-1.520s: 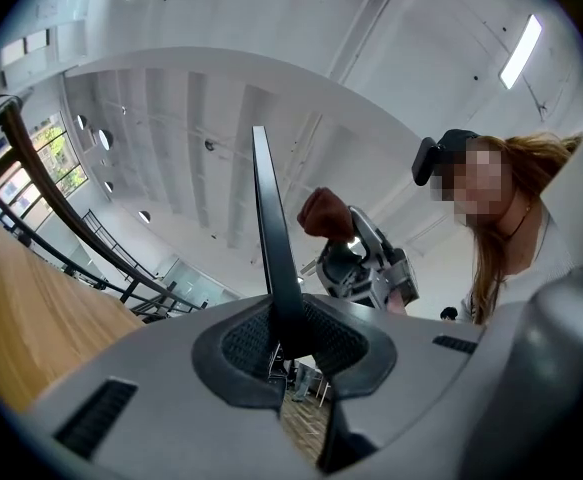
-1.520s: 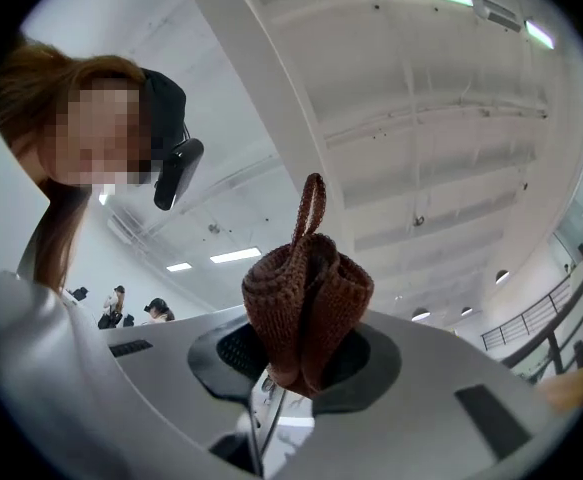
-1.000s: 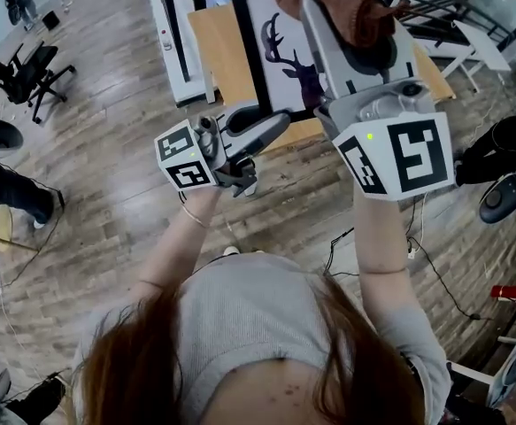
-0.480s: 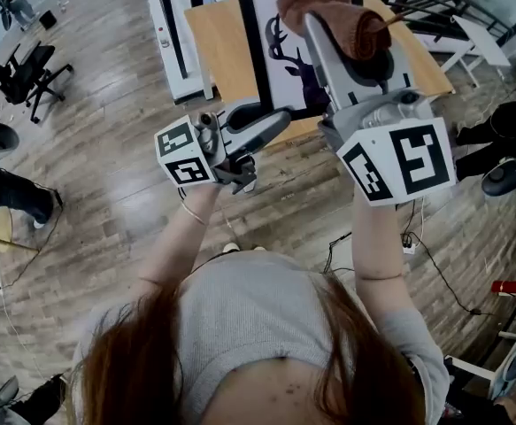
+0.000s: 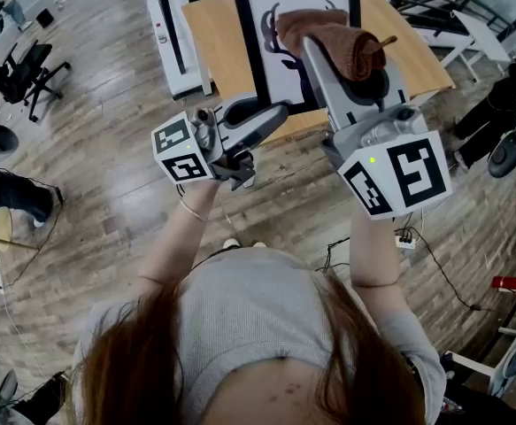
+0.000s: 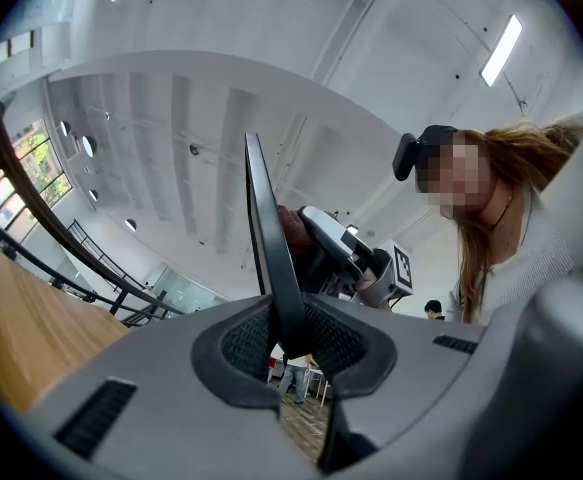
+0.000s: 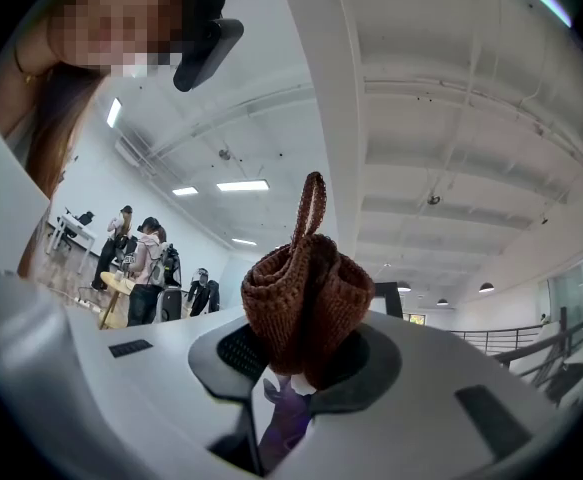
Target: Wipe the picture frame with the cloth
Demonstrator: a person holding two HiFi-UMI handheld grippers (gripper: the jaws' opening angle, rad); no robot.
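The jaws of my left gripper (image 6: 289, 343) are closed on the thin black edge of the picture frame (image 6: 268, 238), which stands edge-on between them. The jaws of my right gripper (image 7: 296, 363) are clamped on the bunched brown cloth (image 7: 306, 293), its loop sticking up. In the head view the cloth sits over the dark deer print (image 5: 286, 53) on the frame's front. I cannot tell whether it presses on the glass. The frame is tilted above the wooden tabletop (image 5: 211, 34), with my left gripper at its lower left corner.
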